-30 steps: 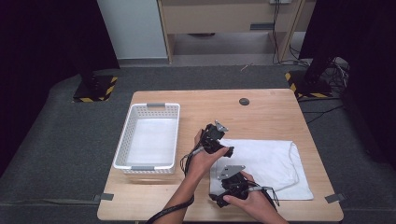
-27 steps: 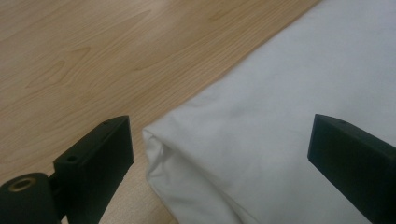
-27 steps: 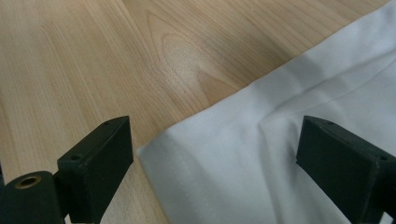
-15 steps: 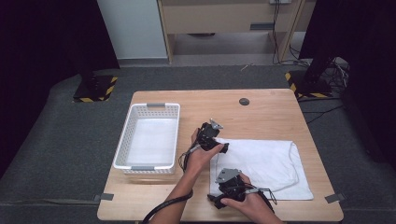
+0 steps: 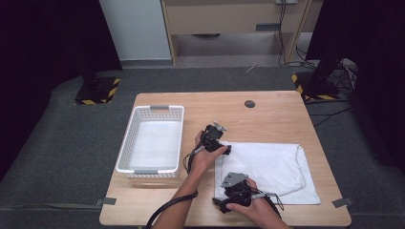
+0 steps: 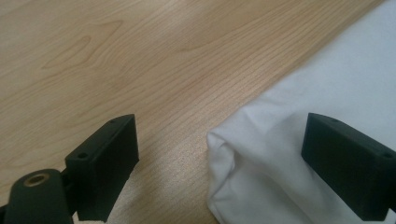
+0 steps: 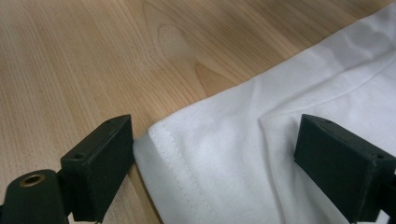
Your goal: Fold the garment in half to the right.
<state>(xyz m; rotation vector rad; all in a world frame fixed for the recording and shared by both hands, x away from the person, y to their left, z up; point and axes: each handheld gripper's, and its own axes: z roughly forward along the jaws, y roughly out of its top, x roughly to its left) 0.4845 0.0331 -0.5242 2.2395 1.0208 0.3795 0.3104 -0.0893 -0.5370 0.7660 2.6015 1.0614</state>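
Observation:
A white cloth (image 5: 272, 164) lies flat on the right half of the wooden table (image 5: 267, 114). My left gripper (image 5: 225, 149) hangs low over the cloth's far-left corner, jaws open; the folded corner (image 6: 233, 154) lies on the wood between them, untouched. My right gripper (image 5: 220, 203) is at the near-left corner and stands open too. Its jaws have just closed a little, and the stitched hem corner (image 7: 187, 149) lies flat between them. In the left gripper view (image 6: 223, 140) and the right gripper view (image 7: 215, 135) the black pads stand wide apart.
A white slotted basket (image 5: 125, 152) stands on the table's left side, beside my left hand. A small black round disc (image 5: 249, 103) is set in the wood near the far edge. Bare wood lies between basket and cloth.
My left gripper has sunk and shifted slightly toward the cloth's far-left corner. The right hand has held its place at the near-left corner.

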